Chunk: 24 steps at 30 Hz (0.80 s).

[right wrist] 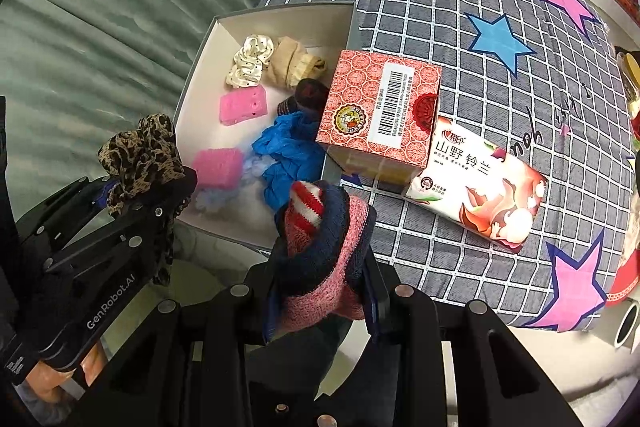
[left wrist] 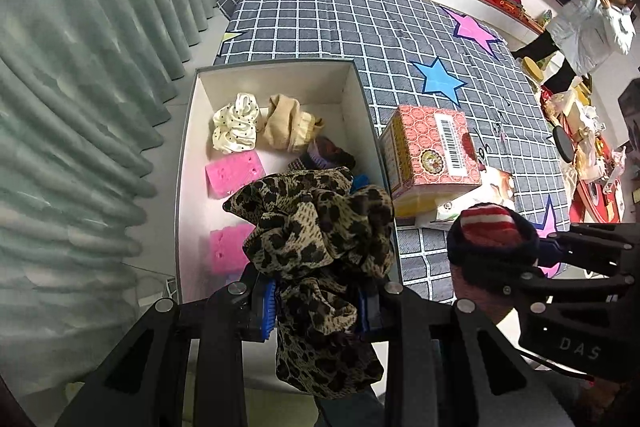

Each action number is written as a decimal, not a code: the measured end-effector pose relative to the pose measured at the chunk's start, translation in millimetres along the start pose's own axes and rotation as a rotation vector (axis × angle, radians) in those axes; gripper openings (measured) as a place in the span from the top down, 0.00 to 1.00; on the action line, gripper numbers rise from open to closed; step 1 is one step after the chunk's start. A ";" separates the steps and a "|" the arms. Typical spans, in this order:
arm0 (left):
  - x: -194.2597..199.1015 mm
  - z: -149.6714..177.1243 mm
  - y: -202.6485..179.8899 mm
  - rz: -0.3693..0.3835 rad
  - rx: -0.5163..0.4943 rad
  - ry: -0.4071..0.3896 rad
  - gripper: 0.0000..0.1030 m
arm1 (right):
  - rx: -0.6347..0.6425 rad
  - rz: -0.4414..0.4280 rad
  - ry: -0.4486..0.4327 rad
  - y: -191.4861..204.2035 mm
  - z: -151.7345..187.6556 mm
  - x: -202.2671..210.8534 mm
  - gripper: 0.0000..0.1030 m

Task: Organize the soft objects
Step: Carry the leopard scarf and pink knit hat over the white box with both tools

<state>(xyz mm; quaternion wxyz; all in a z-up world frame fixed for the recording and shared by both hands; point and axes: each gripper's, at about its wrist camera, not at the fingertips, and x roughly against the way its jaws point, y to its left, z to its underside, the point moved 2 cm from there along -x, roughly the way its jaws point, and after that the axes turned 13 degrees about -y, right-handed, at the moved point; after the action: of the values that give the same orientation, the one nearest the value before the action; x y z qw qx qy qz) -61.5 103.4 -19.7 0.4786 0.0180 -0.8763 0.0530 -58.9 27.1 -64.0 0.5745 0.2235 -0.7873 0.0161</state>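
Two handheld grippers hover at the near end of an open white box (left wrist: 192,131) that sits on a desk covered with a grey checked cloth (left wrist: 360,15) printed with stars. The left gripper (left wrist: 318,307) has its fingers closed on a leopard-print scrunchie (left wrist: 316,223), which bulges above the fingers and hangs below them, over the box's near end. The right gripper (right wrist: 322,301) has its fingers closed on a rolled sock bundle (right wrist: 324,239), striped red and white with navy and pink, held just outside the box's near right corner.

Inside the box lie a cream dotted scrunchie (left wrist: 234,123), a tan fabric roll (left wrist: 286,125), two pink sponges (left wrist: 234,173), a dark sock roll and crumpled blue gloves (right wrist: 288,151). A red patterned carton (right wrist: 380,107) and a tissue pack (right wrist: 476,183) rest just beside the box.

Risks, as judgement: the sock bundle could fall outside the wall if let go from here, and the scrunchie's loose folds could snag on the fingers at release.
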 end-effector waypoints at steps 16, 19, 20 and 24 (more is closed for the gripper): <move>-10.7 4.7 19.2 -0.024 0.066 0.033 0.68 | 0.081 -0.001 -0.001 22.0 -17.8 -7.6 0.67; -13.2 4.9 23.5 0.001 0.098 0.039 0.45 | 0.108 -0.009 -0.016 32.3 -30.1 -8.9 0.67; -14.4 5.0 24.6 0.002 0.106 0.045 0.29 | 0.114 -0.016 -0.024 35.4 -34.1 -8.9 0.67; -14.5 4.8 28.7 -0.036 0.098 0.044 0.18 | 0.117 -0.038 -0.072 47.2 -54.2 -5.8 0.20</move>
<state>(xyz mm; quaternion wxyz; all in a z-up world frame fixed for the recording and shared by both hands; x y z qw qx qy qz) -60.0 131.1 -36.7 0.4971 0.0560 -0.8615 0.0875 -26.3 86.8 -40.0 0.5320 0.2720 -0.8007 0.0433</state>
